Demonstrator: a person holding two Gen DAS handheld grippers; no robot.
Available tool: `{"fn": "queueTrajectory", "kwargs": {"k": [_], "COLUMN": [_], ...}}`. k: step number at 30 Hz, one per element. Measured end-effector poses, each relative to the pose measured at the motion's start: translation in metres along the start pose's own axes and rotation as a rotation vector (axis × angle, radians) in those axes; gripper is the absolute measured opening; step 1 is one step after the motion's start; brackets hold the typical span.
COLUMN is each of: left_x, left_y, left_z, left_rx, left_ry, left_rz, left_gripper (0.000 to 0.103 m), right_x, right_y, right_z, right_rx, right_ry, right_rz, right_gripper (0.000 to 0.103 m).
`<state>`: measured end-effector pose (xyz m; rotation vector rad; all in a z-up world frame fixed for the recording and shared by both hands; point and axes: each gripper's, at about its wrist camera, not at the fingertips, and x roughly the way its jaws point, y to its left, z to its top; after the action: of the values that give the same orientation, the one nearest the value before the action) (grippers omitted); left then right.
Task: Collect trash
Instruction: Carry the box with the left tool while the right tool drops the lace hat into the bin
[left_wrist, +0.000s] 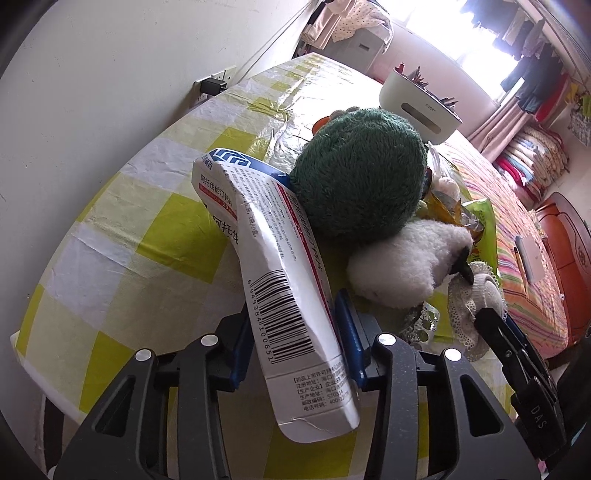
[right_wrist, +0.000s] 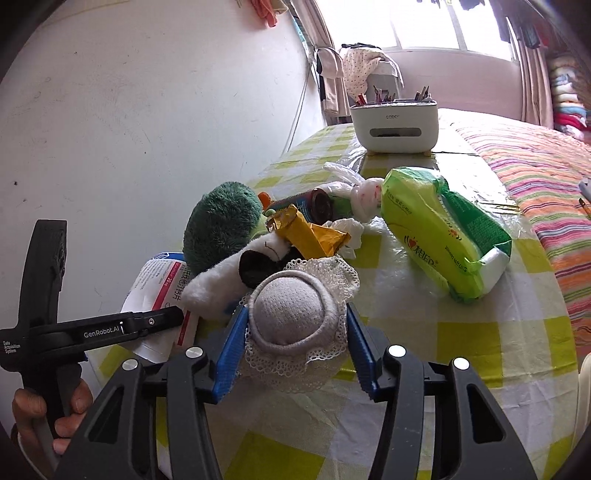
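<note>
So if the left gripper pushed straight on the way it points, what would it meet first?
Likely the green plush toy: the medicine box between the left gripper's jaws already leans against it. Depth is unclear.

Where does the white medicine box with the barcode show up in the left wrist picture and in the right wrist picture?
Left wrist: the medicine box fills the lower centre, between the left gripper's blue pads, leaning on the green plush toy.
Right wrist: the box lies at lower left, partly hidden by the left gripper and the plush.
Shared landmark: the white tissue box at the table's far end.
</note>
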<state>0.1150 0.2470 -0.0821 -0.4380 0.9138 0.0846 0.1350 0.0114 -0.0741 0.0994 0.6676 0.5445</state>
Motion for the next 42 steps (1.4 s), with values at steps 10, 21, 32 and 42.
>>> {"fn": "queueTrajectory", "kwargs": {"k": [10, 21, 32, 42], "left_x": [-0.033, -0.048, -0.033, -0.018], "left_y": [-0.020, -0.083, -0.166, -0.224], "left_z": [-0.017, -0.038, -0.073, -0.102], "left_rx": [0.108, 0.247, 0.424, 0.526], "left_ry": [-0.167, -0.238, -0.183, -0.128], "left_rz": [0.073, -0.009, -0.125, -0.176], "left_gripper": [0.040, 0.041, 0.041, 0.042], "right_x": [-0.040, -0.084, -0.135, -0.182], "right_y": [-0.028, -0.073, -0.108, -0.136], "right_z": [-0.006, -0.006, -0.019, -0.039], "right_rx": [0.028, 0.132, 0.209, 0.309], "right_ry": [-0.107, -0.231, -0.370, -0.476], "right_rz": [-0.061, -0.171, -0.377, -0.562], "right_gripper": [0.051, 0.051, 0.051, 0.051]}}
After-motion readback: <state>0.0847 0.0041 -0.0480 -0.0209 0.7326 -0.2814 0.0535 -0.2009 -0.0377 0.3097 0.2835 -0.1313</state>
